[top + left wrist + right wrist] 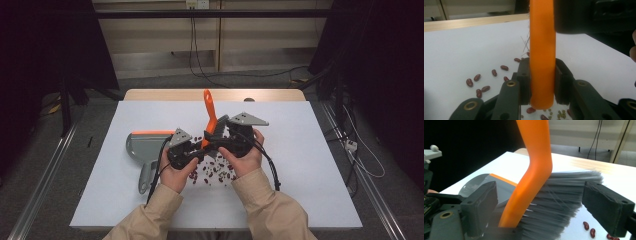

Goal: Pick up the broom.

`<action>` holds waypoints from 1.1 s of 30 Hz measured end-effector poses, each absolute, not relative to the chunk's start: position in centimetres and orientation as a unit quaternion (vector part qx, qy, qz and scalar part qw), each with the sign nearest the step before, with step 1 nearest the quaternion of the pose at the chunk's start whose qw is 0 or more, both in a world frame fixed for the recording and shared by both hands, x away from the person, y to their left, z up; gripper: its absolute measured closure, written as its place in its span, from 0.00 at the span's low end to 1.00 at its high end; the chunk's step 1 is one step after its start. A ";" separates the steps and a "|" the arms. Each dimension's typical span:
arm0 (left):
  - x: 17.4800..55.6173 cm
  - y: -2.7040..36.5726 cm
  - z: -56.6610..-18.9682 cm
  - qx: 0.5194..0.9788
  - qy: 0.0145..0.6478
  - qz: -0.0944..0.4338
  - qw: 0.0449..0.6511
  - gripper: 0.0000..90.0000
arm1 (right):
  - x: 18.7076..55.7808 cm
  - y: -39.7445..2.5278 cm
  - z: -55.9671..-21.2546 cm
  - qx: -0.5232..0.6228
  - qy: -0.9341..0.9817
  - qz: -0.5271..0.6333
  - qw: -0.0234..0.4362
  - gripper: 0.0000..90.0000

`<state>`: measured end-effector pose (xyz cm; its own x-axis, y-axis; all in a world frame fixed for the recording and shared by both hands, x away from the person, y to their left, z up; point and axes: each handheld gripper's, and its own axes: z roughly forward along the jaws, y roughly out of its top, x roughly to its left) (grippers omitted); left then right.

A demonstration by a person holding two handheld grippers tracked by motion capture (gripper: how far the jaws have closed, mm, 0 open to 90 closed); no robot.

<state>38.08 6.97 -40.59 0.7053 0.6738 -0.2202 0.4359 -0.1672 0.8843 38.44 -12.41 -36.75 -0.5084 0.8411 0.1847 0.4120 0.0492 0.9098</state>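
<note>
Orange-handled brush standing over the middle of the white table, above scattered red beans. Likely light, handle stiff and smooth, grey bristles soft and yielding; best taken by the handle, never the bristles. Left gripper clamped on the handle's lower end. Right gripper spread wide, straddling the bristles. Grey dustpan just left.
</note>
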 end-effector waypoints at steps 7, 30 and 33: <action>37.6 6.5 -40.6 0.759 0.360 0.123 0.528 0.78 | 38.5 -11.3 -37.1 0.473 0.689 0.512 0.198 0.26; 36.1 5.2 -39.6 0.764 0.327 0.186 0.525 0.66 | 38.8 -10.7 -36.1 0.524 0.661 0.511 0.165 0.67; 36.6 5.3 -39.8 0.752 0.332 0.189 0.537 0.61 | 38.8 -10.8 -35.7 0.520 0.650 0.531 0.156 0.77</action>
